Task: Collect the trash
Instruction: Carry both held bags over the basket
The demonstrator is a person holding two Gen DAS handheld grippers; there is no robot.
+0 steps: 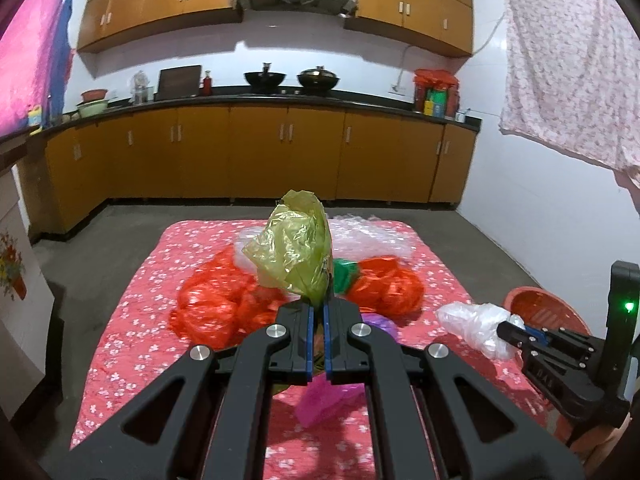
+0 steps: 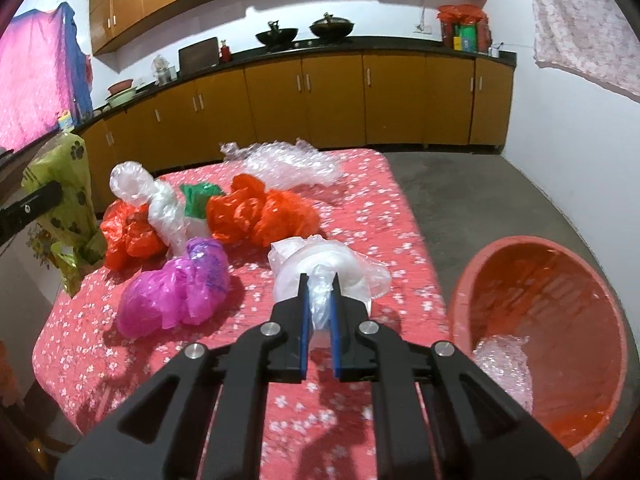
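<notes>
Right gripper: jaws nearly closed, pinching a neck of the clear bag, whose bulk bunches just beyond the tips above the floral cloth; held so, presumably, for carrying to the red basket just beside on the right, which already holds a wad of bubble wrap. Left gripper: jaws closed on the yellow-green bag, which stands up from the tips, clear of the pile. Beyond, on the cloth: purple bag, two red bags, green bag, clear roll, loose bubble wrap sheet. Farthest: kitchen counter.
</notes>
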